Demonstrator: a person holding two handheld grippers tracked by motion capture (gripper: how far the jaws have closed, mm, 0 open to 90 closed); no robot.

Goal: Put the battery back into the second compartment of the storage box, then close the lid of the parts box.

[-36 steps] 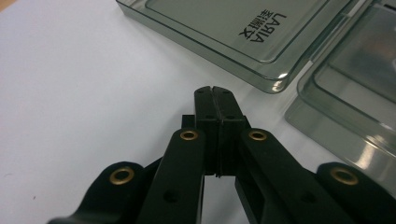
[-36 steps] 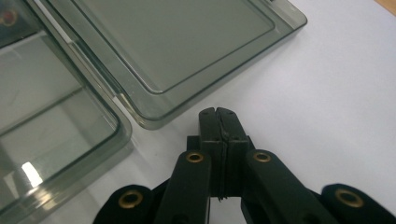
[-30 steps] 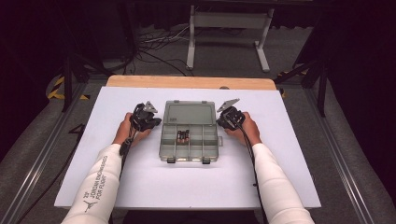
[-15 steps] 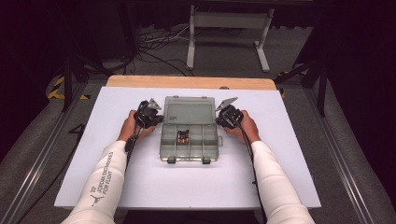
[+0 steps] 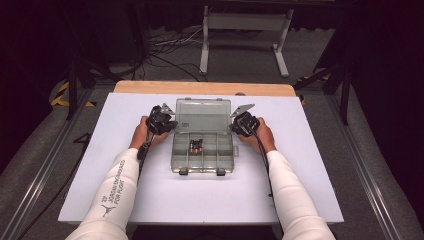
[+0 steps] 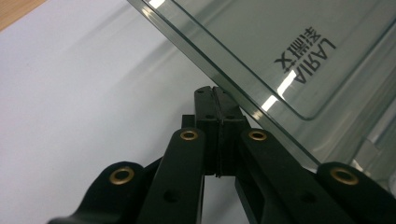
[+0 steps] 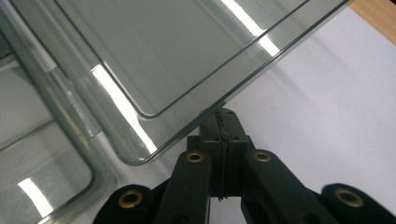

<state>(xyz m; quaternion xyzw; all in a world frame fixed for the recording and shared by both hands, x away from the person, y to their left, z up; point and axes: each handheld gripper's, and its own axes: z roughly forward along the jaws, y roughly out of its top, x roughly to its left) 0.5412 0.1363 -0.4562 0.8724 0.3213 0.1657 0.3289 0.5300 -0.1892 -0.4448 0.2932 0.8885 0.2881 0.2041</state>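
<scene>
The white surface (image 5: pixel 200 200) takes up the centre of the high view, with a strip of bare wood (image 5: pixel 205 88) along its upper edge; at its middle sits the clear compartment box (image 5: pixel 203 156), its lid (image 5: pixel 203 116) swung up and back toward the upper part of the frame, the tray part lying below it toward the bottom edge; two white sleeves come up from the bottom corners of that view, one to each side of the box; the left gripper (image 5: pixel 170 124) is just left of the lid's left edge and the right gripper (image 5: pixel 235 125) just right of its right edge; in the left gripper view the fingers (image 6: pixel 208 119) are pressed flat together with nothing between them, their tip at the lid's edge (image 6: pixel 224 77), which runs from upper left to lower right, and whether tip and edge touch I cannot tell; printed lettering (image 6: pixel 304 55) shows on the lid at upper right; in the right gripper view the fingers (image 7: pixel 215 133) are likewise pressed together, empty, their tip just under the lid's rim (image 7: pixel 261 63); smallest, a few small dark, copper-ended pieces (image 5: pixel 195 146) lie in a middle compartment of the tray.
</scene>
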